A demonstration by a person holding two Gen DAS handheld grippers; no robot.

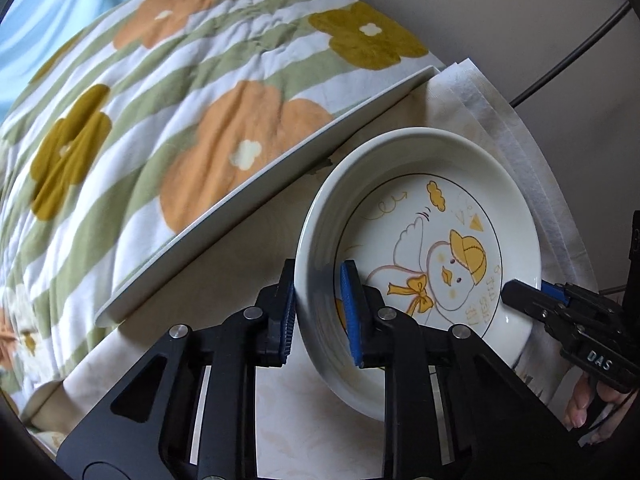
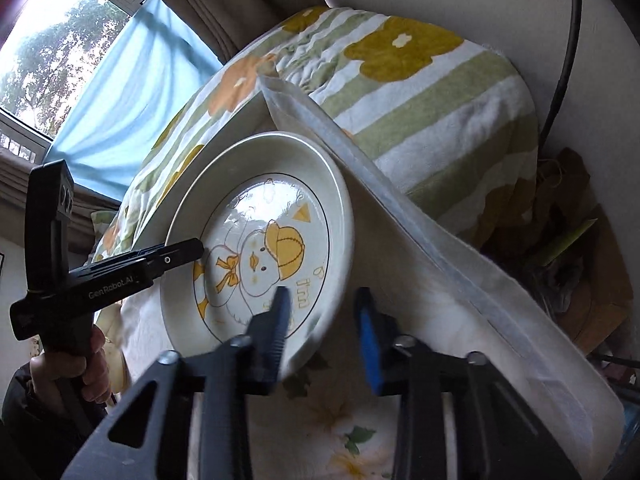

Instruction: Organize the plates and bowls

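Observation:
A deep white plate (image 1: pixel 460 184) with a drawing of a duck in a yellow cap lies on a table under a pale flowered cloth (image 1: pixel 280 400). My left gripper (image 1: pixel 320 316) straddles its near-left rim, one blue pad inside the wall and one outside, shut on it. In the right wrist view the same plate (image 2: pixel 256 160) fills the centre, and my right gripper (image 2: pixel 324 328) clamps its near-right rim. Each gripper also shows in the other view: the right gripper (image 1: pixel 532 294) at the plate's right edge, the left gripper (image 2: pixel 188 254) at its left edge.
A striped blanket with orange and mustard flowers (image 1: pixel 160 120) is heaped beyond a white board edge (image 1: pixel 260 184) next to the plate. A folded white cloth (image 2: pixel 420 232) lies to the right. A black cable (image 2: pixel 568 40) runs along the wall. Clutter (image 2: pixel 580 260) sits far right.

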